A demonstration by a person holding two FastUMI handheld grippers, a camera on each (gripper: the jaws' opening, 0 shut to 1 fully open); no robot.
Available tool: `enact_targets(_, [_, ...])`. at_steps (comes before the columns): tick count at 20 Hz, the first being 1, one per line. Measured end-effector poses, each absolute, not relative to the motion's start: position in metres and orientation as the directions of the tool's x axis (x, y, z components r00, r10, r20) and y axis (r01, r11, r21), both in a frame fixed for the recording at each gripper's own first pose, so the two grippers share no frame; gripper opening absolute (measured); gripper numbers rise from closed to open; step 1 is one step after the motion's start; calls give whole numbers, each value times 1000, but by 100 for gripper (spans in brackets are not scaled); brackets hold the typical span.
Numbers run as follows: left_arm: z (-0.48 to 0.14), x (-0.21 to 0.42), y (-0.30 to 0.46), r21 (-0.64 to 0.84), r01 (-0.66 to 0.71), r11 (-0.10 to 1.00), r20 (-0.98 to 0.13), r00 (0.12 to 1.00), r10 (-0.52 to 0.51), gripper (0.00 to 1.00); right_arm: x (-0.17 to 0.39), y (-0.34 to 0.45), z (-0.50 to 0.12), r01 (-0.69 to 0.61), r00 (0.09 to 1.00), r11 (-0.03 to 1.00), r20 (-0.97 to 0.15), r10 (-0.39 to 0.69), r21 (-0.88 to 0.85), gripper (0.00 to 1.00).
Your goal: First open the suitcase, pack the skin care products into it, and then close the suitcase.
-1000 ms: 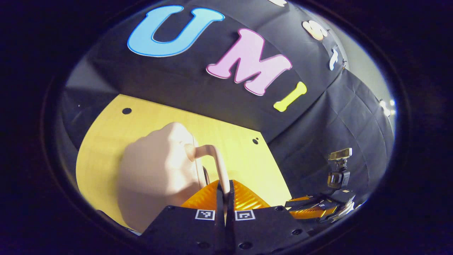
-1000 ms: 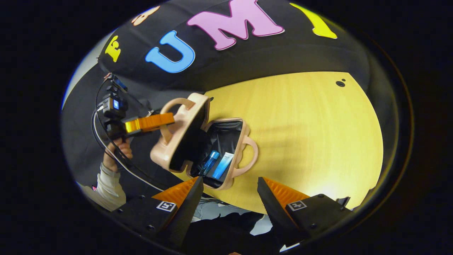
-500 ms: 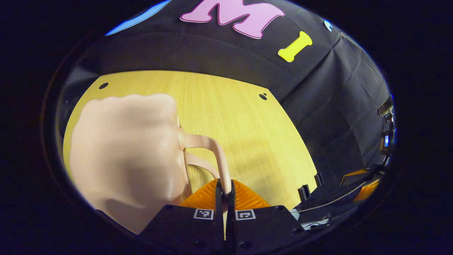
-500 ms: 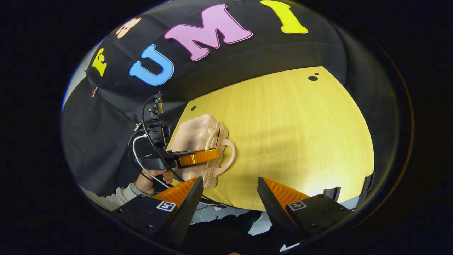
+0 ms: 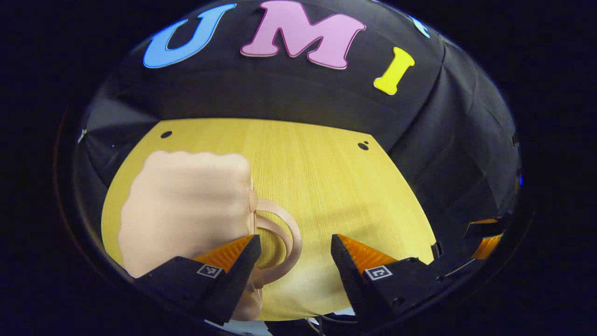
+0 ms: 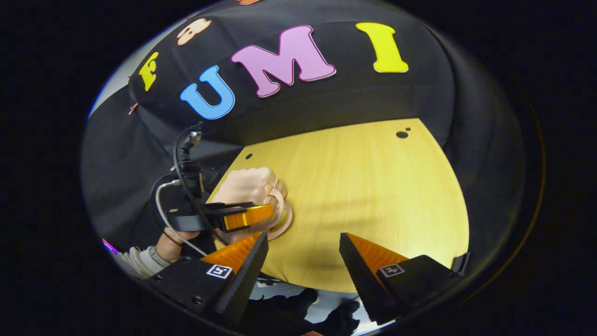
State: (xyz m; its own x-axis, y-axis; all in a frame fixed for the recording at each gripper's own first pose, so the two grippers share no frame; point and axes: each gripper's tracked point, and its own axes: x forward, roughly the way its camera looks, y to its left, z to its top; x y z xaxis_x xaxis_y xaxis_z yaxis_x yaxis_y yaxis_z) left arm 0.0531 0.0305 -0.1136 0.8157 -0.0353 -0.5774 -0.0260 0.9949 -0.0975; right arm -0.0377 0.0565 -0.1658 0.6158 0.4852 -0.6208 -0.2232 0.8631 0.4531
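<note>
- Since half a second before, the left tool [image 5: 294, 247] had let go of the suitcase handle: its orange fingers, then pinched together on the upper loop, now stood spread wide apart with nothing between them.
- Over the same second the suitcase [image 5: 186, 210] had gone from open, with blue skin care tubes showing inside, to shut.
- In the left gripper view, the pale pink suitcase lay at the lower left of the frame on the yellow wooden tabletop [image 5: 326, 186], its two halves closed together.
- Its two looped handles [image 5: 282, 233] stuck out toward the centre of the frame, stacked one over the other, just beside the left finger of the left tool and partly hidden behind it.
- The right finger of that tool hung over bare tabletop, apart from the handles.
- At the far right edge of that view, a dark and orange part of the right tool showed dimly.
- In the right gripper view, a hand [image 6: 170, 238] with a pale sleeve [image 6: 137, 261] held the left tool [image 6: 249, 214] at the lower left, cables running up from it.
- That tool's orange fingers lay across the closed suitcase [image 6: 249, 184], near its handles [image 6: 284, 217].
- At the bottom centre of that view the right tool [image 6: 303, 242] stood released, fingers wide apart over the near tabletop [image 6: 373, 196], well apart from the suitcase.
</note>
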Motion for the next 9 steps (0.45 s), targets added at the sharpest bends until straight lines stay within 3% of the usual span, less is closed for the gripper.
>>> enact_targets(3, [-45, 27, 16, -10, -67, 998, -423, 905, 56, 97, -20, 37, -134, -308, 716, 884, -525, 459, 353, 97])
enact_targets(9, [67, -22, -26, 89, -119, 989, -165, 977, 132, 96, 10, 29, -39, -405, 855, 894, -268, 444, 190, 97])
